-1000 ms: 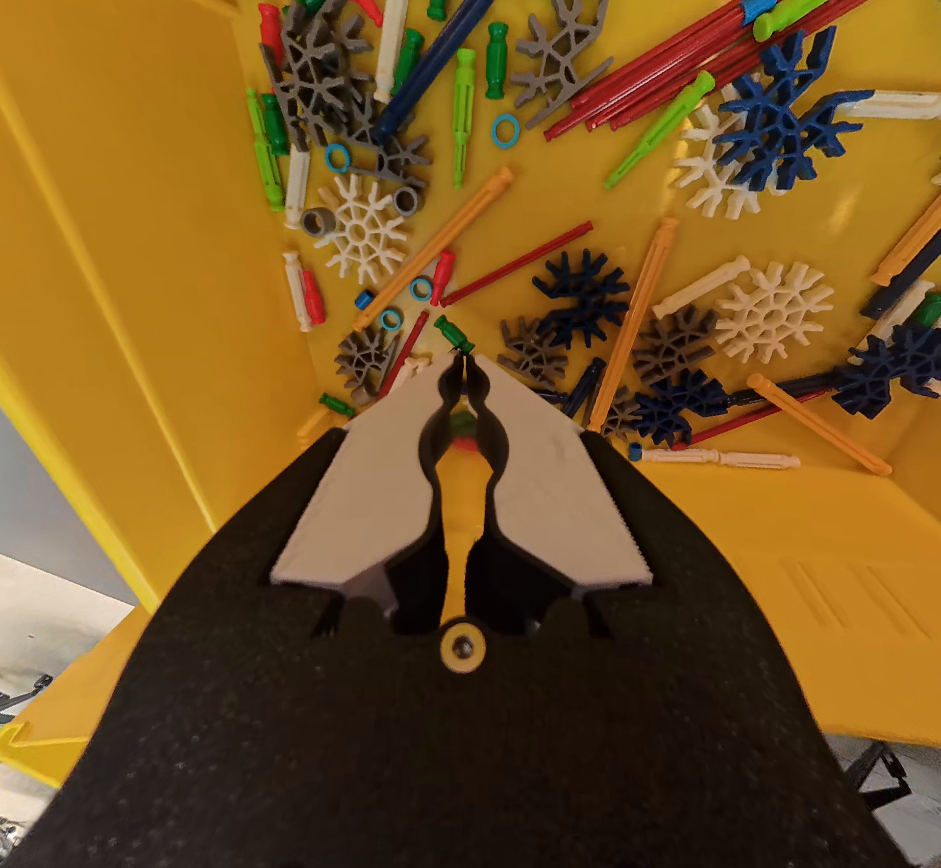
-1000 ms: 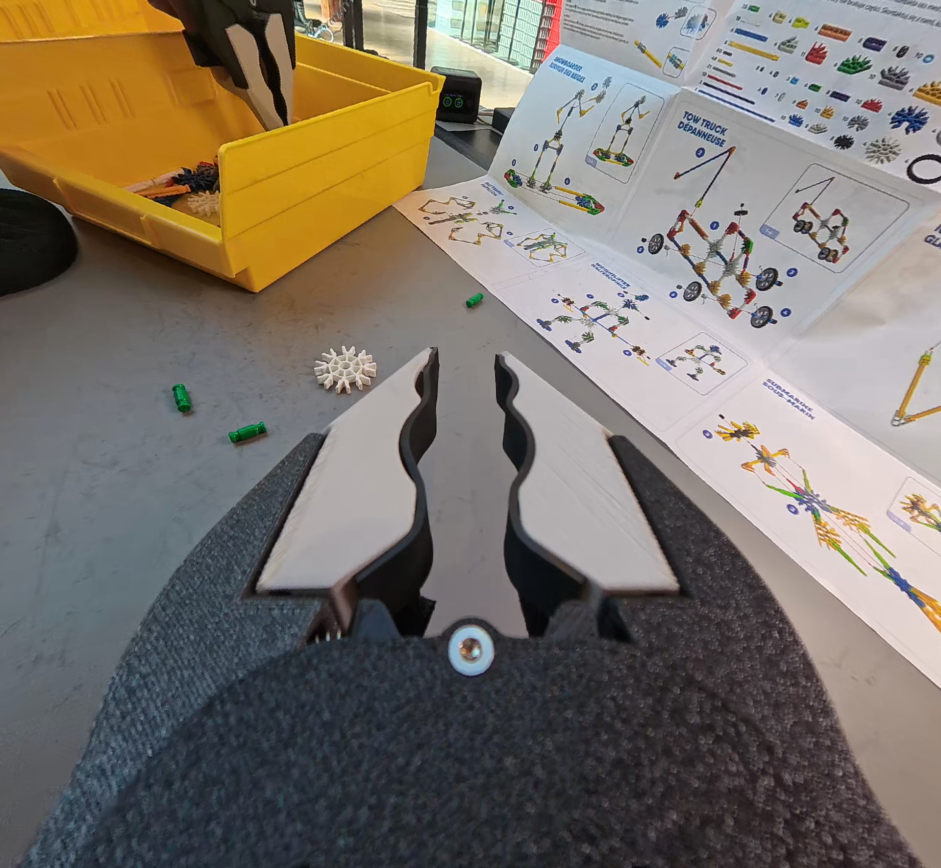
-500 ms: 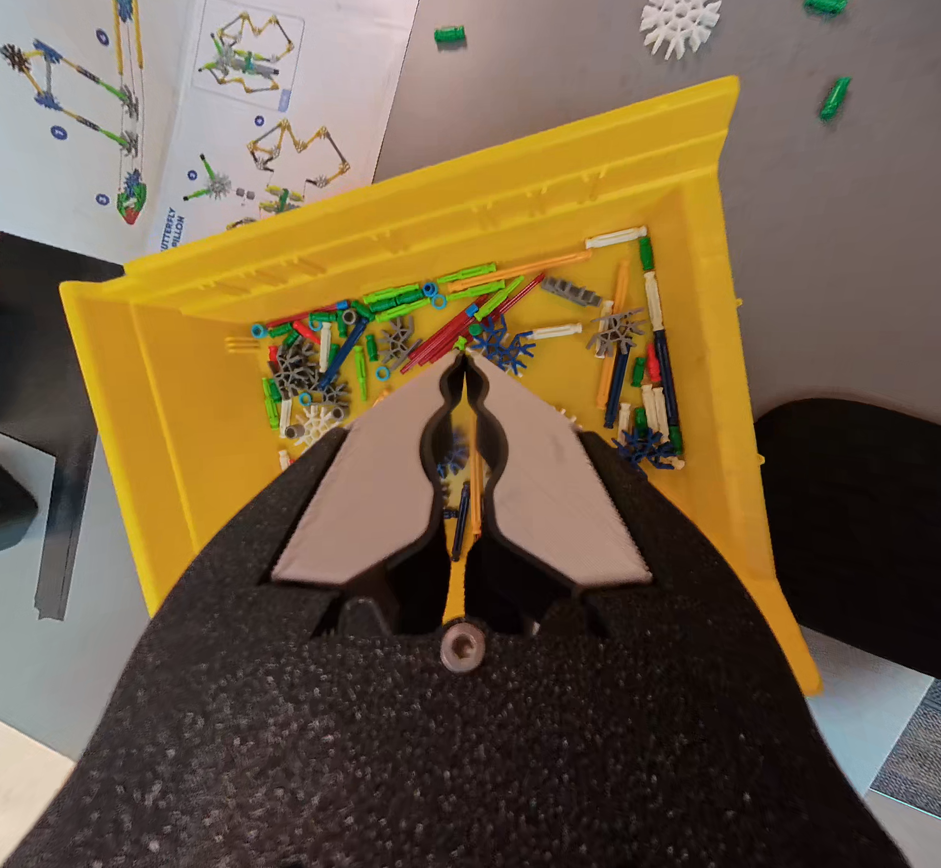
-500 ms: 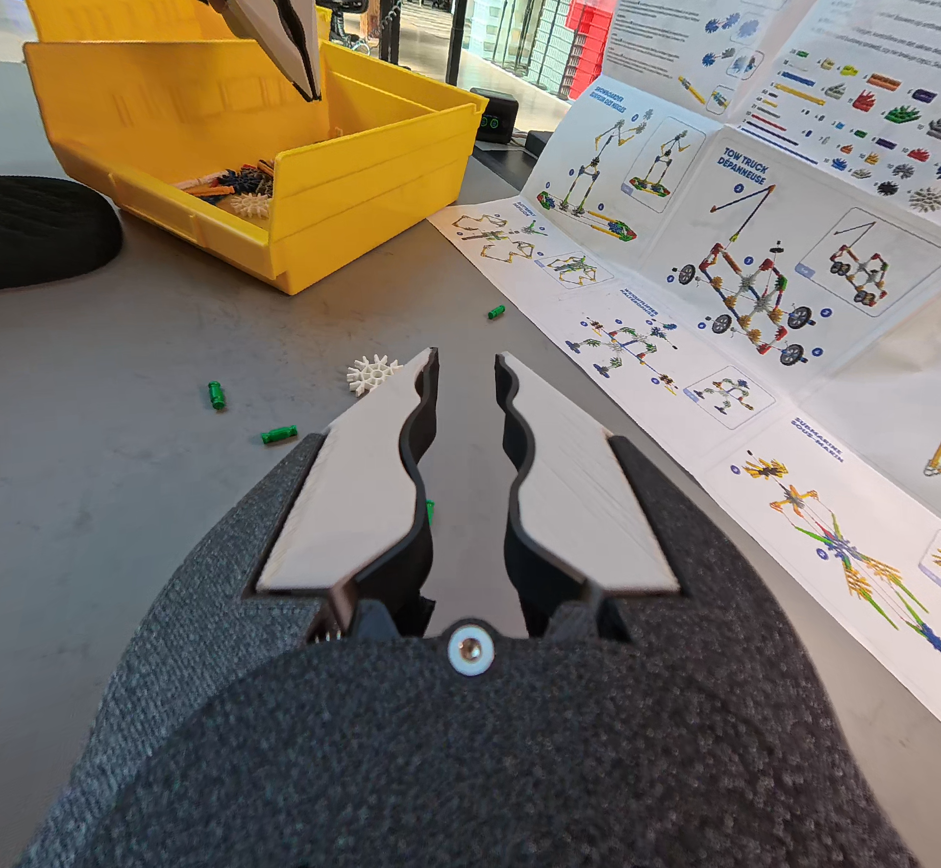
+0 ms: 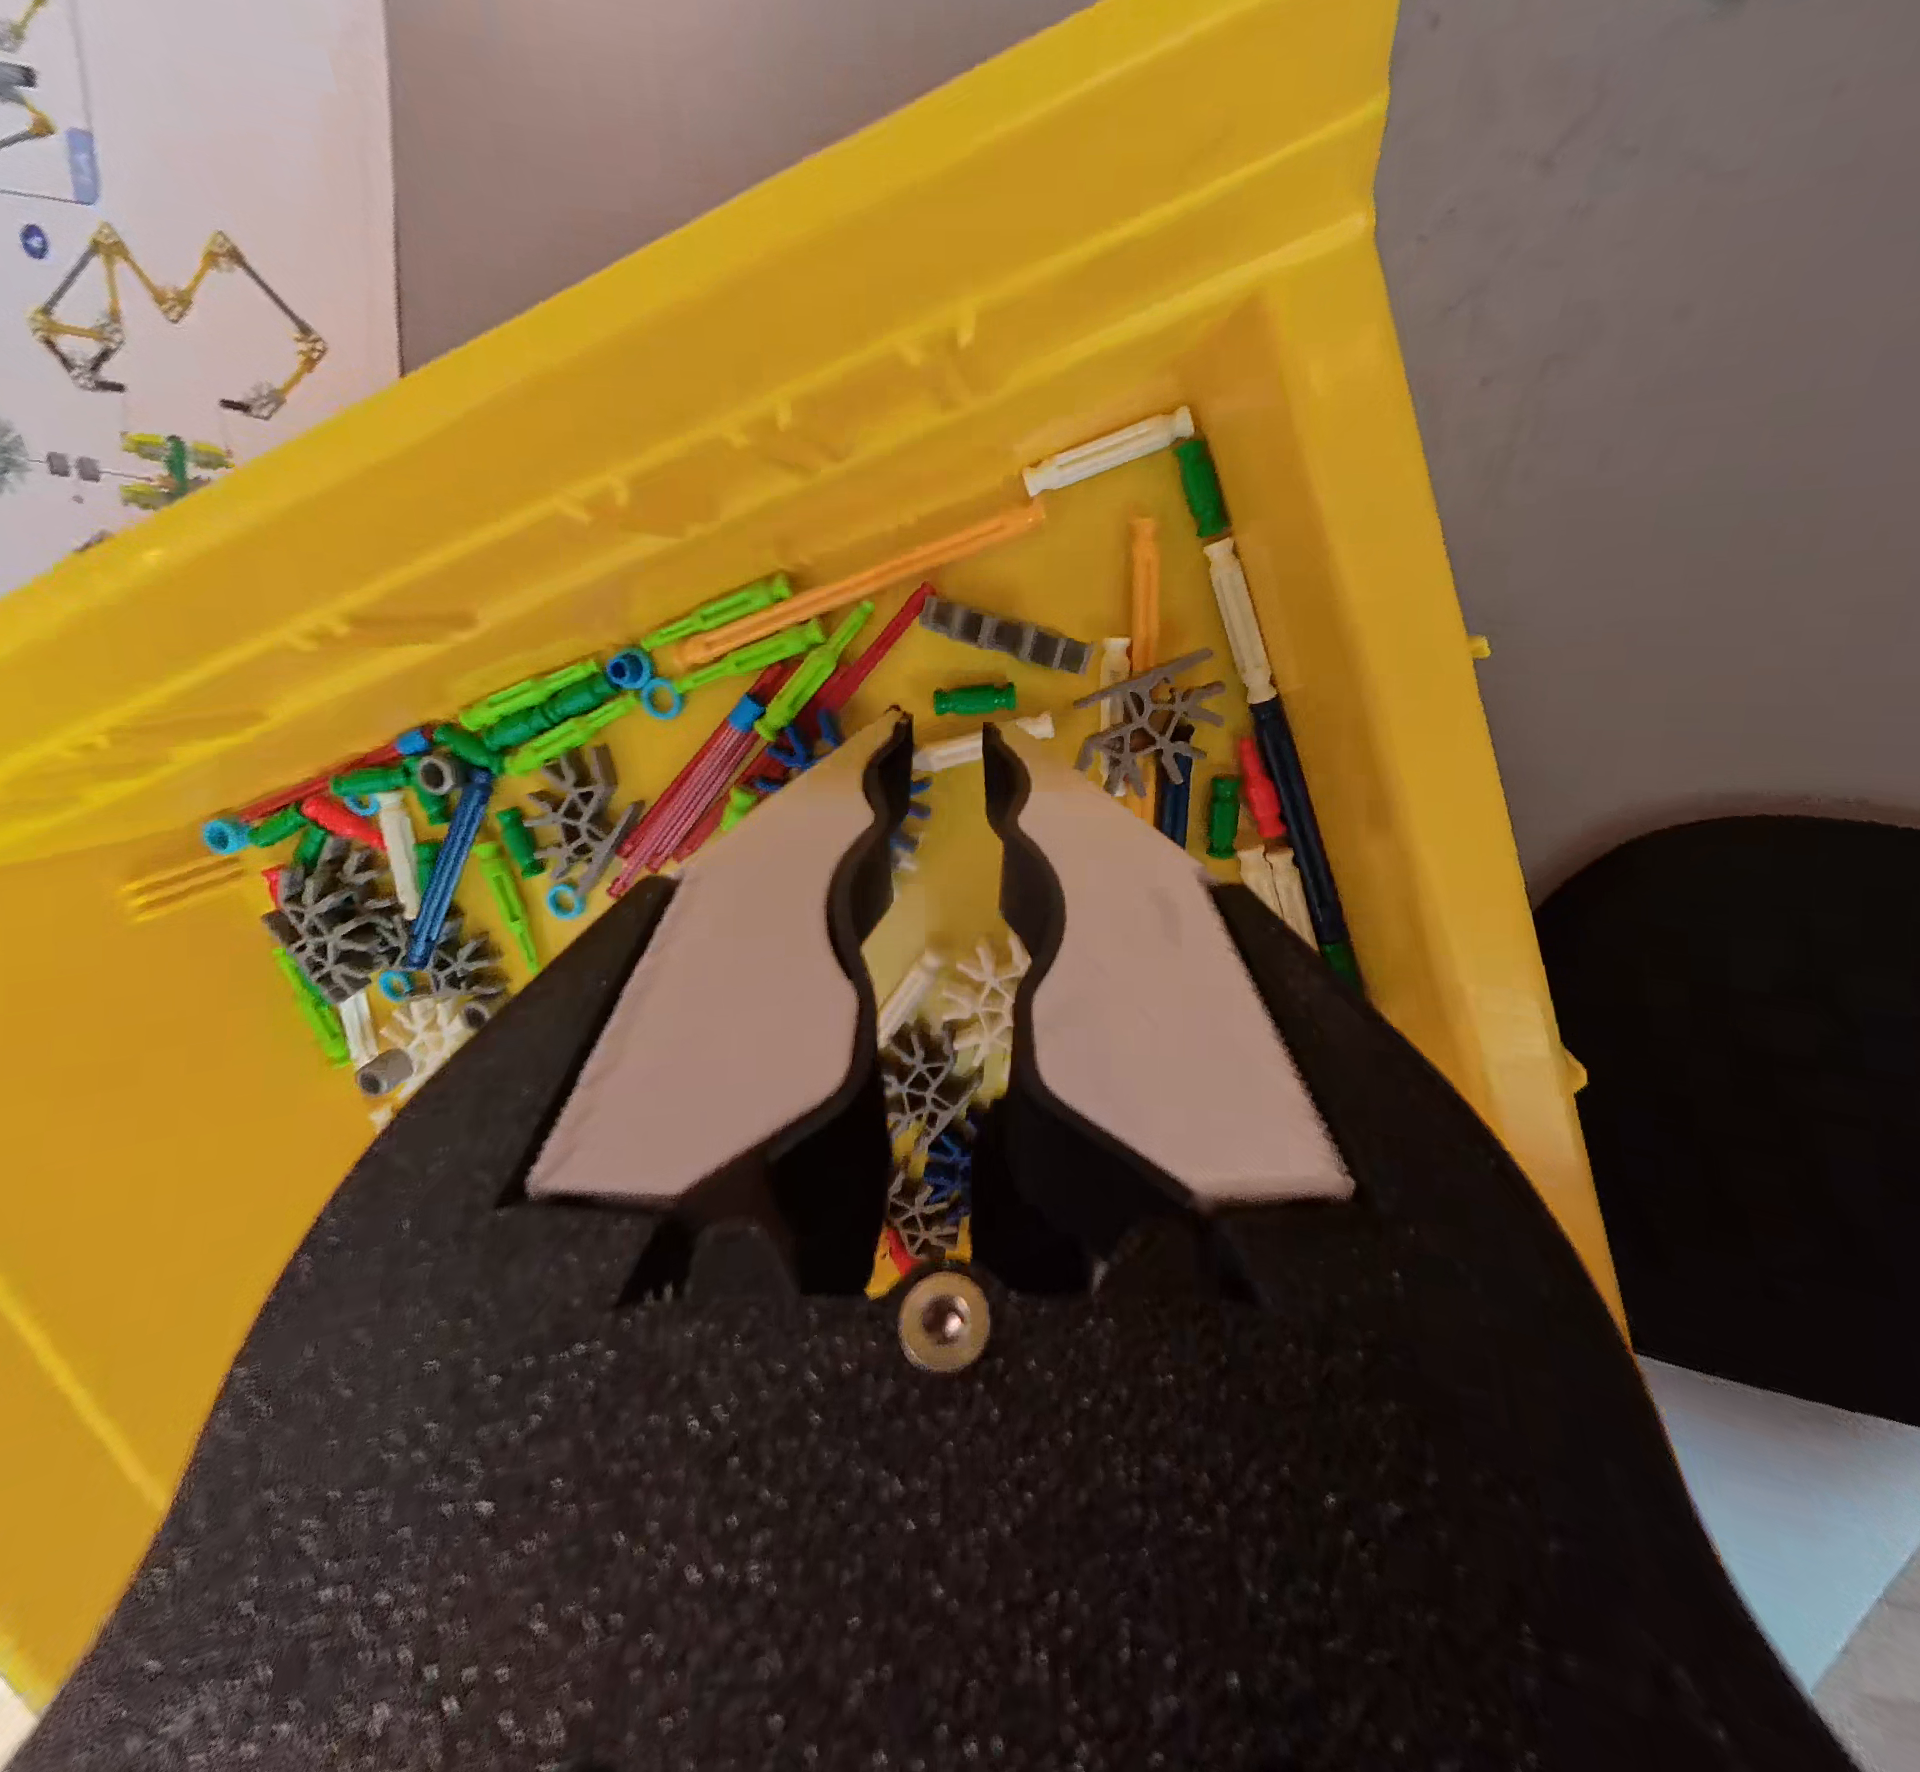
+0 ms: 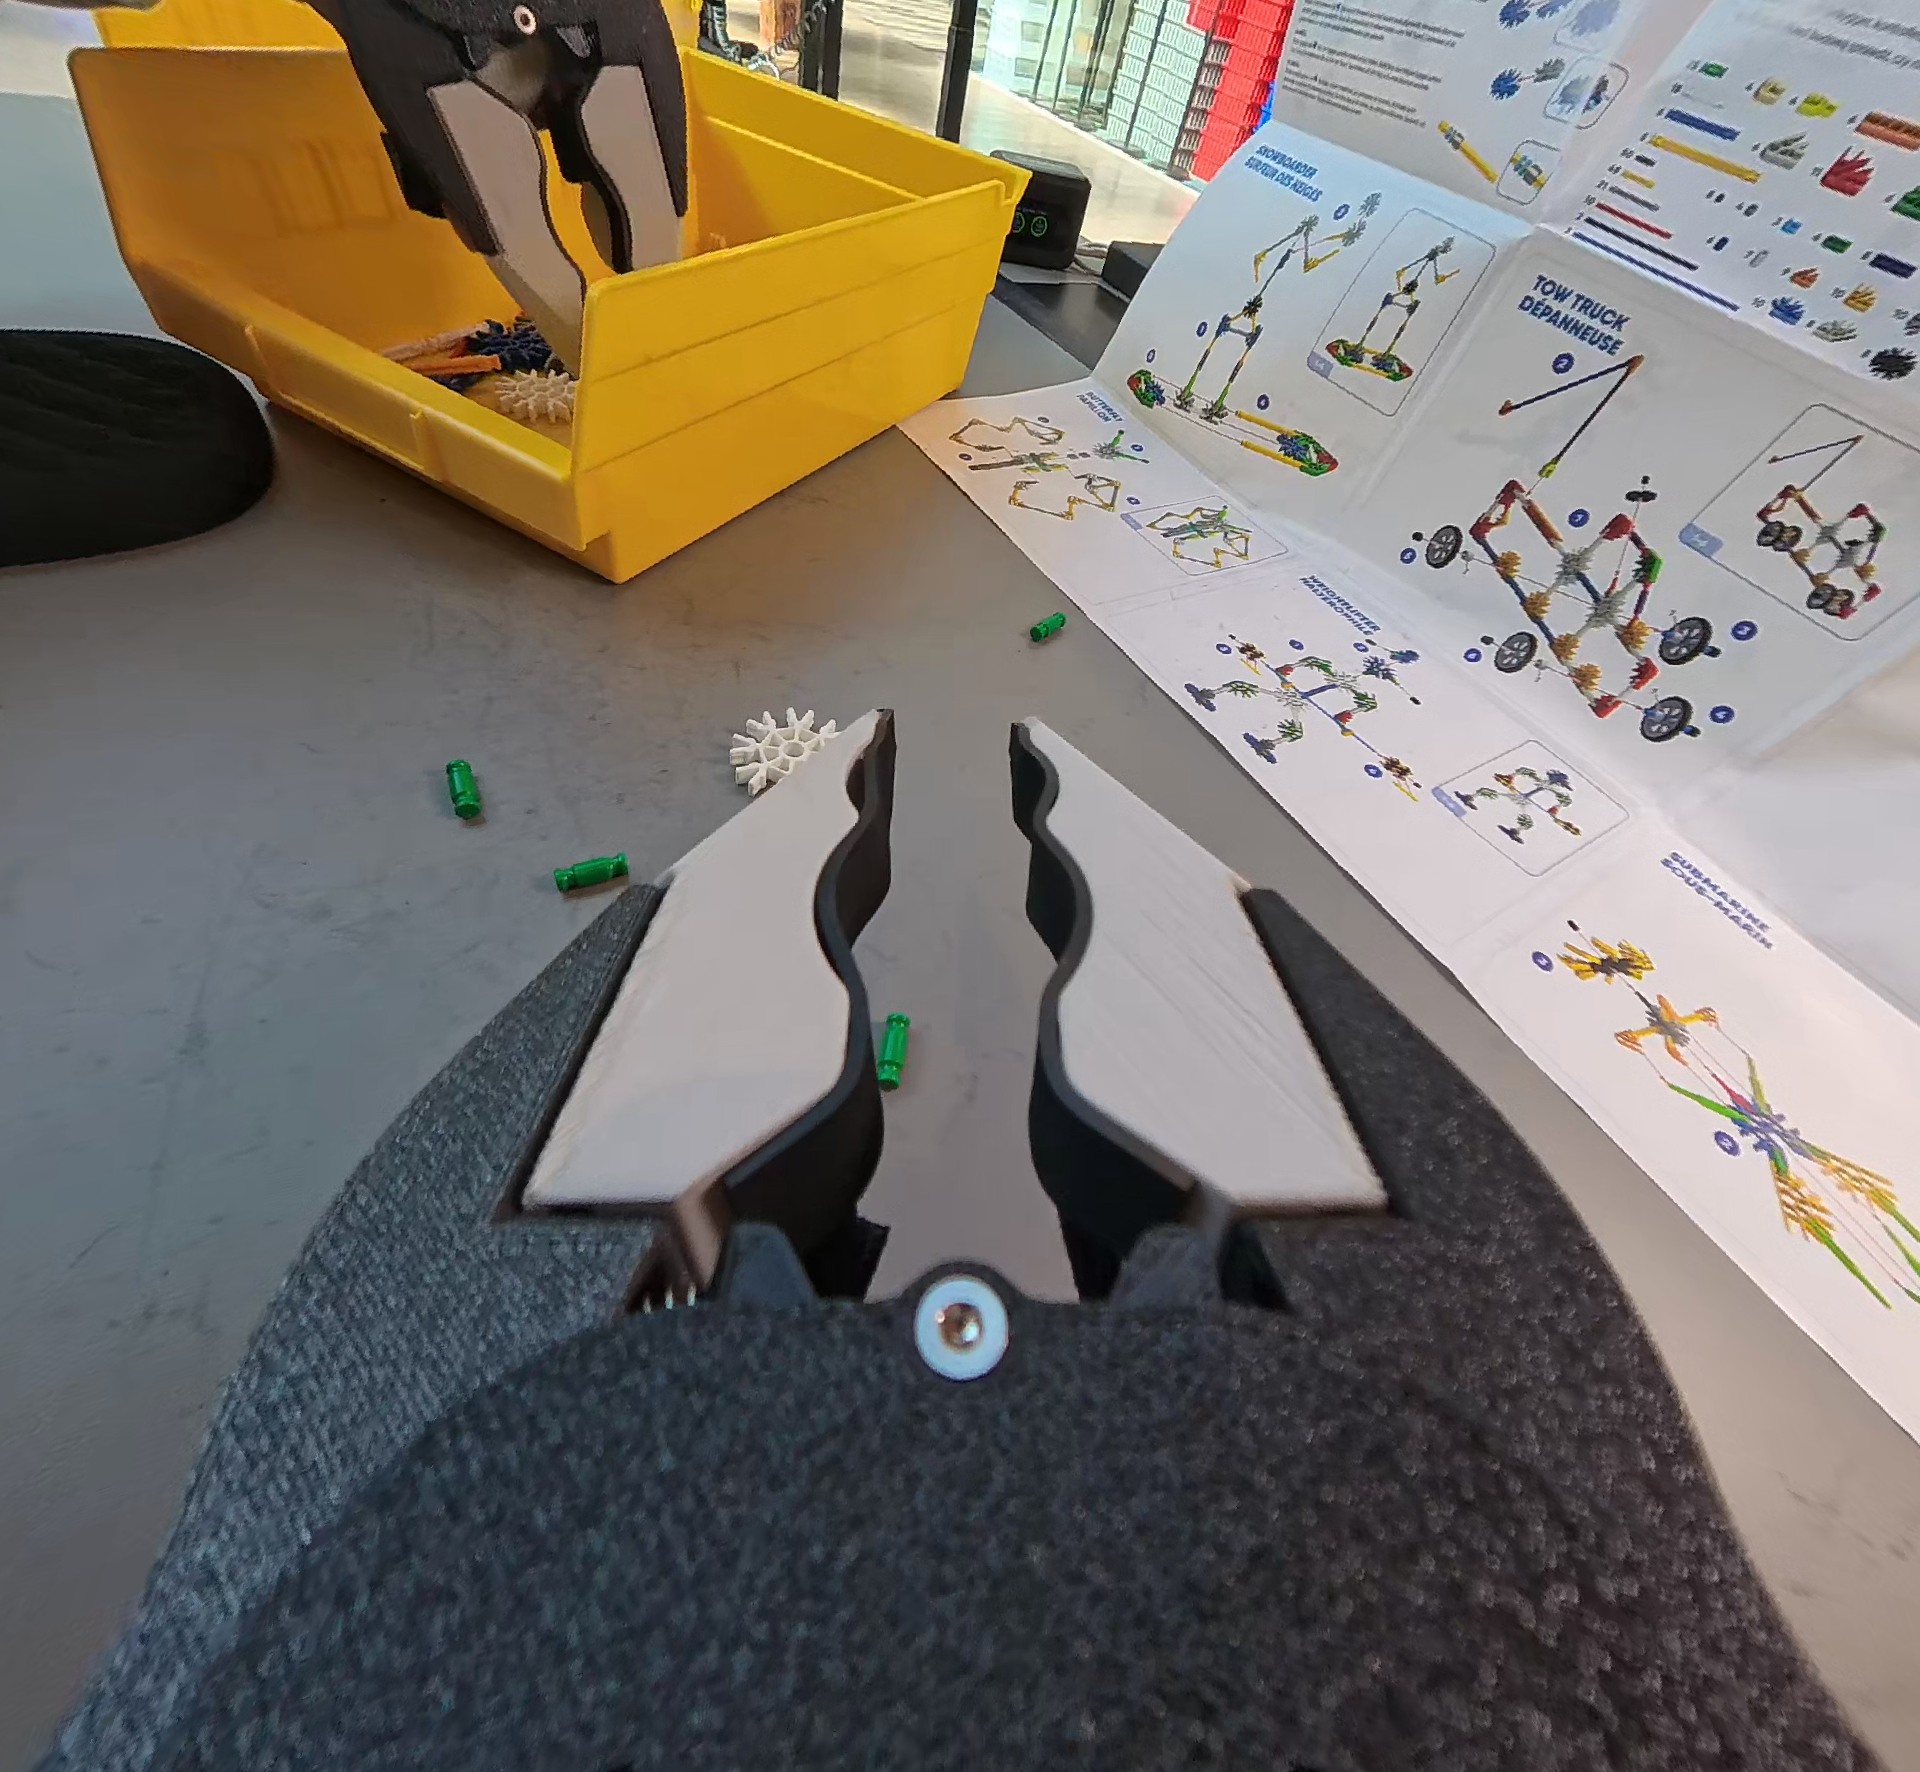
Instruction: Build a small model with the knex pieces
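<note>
Bin: left claw slightly parted, empty, above yellow bin.
Surface: right claw parted, empty; green peg between its fingers.

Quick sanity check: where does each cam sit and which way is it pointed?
Left wrist view: on the left gripper, looking steeply down into the yellow bin of building pieces; own two fingers show, open.
Right wrist view: on the right gripper, low over the grey table, facing bin and instruction sheet; own open fingers show.
Shared: bin, sheet, table; the right view also shows the left gripper.
</note>
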The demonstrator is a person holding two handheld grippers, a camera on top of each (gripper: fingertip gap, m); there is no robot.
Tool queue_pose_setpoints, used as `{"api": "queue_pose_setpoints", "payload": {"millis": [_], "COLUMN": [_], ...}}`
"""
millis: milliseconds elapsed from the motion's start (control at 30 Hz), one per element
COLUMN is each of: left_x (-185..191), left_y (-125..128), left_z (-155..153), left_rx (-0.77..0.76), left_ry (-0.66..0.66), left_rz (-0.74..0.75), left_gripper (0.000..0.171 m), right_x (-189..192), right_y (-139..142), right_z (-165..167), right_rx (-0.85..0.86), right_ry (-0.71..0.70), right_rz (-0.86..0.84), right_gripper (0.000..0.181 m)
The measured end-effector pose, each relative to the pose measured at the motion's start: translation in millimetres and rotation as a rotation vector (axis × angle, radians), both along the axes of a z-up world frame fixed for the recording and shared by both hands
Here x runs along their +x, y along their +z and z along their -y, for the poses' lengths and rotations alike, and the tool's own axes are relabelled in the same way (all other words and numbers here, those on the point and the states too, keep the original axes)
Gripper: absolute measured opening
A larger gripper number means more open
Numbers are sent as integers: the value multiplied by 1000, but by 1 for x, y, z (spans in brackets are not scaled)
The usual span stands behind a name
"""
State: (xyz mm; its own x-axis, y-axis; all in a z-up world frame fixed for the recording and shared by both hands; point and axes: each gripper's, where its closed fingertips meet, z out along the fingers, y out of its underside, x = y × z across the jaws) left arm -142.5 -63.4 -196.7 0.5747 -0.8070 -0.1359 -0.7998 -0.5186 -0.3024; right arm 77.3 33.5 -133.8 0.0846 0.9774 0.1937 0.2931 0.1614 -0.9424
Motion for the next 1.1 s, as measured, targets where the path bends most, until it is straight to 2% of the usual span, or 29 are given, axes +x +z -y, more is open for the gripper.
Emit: {"api": "queue_pose_setpoints", "payload": {"millis": [200, 433, 567, 633, 733, 800, 867, 1000, 1100], "left_x": [4, 5, 3, 6, 30, 61, 101, 163, 191], "left_y": [-22, -24, -18, 2, 56, 88, 108, 110, 105], "left_z": [0, 2, 2, -1, -4, 1, 7, 8, 4], "left_rx": [-98, -148, -105, -23, 220, 407, 579, 859, 985], "left_ry": [-3, 14, -2, 10, -15, -85, -149, -242, -272], "left_rz": [-32, -20, -33, 17, 106, 122, 150, 132, 145], "left_gripper": [22, 18, 18, 18, 17, 18, 18, 18, 18], "right_x": [0, 0, 1, 1, -2, -9, -16, -24, -27], "right_y": [-2, -2, 1, 5, 13, 20, 26, 48, 41], "right_z": [0, 1, 2, 4, 18, 36, 59, 95, 100], "right_rx": [-5, -7, 0, 12, -13, -99, -221, -559, -674], "right_ry": [4, 10, 11, 17, 68, 136, 226, 386, 402], "right_rz": [6, 7, -4, -18, -50, -79, -104, -217, -204], "right_gripper": [21, 21, 21, 21, 22, 25, 30, 32, 32]}}
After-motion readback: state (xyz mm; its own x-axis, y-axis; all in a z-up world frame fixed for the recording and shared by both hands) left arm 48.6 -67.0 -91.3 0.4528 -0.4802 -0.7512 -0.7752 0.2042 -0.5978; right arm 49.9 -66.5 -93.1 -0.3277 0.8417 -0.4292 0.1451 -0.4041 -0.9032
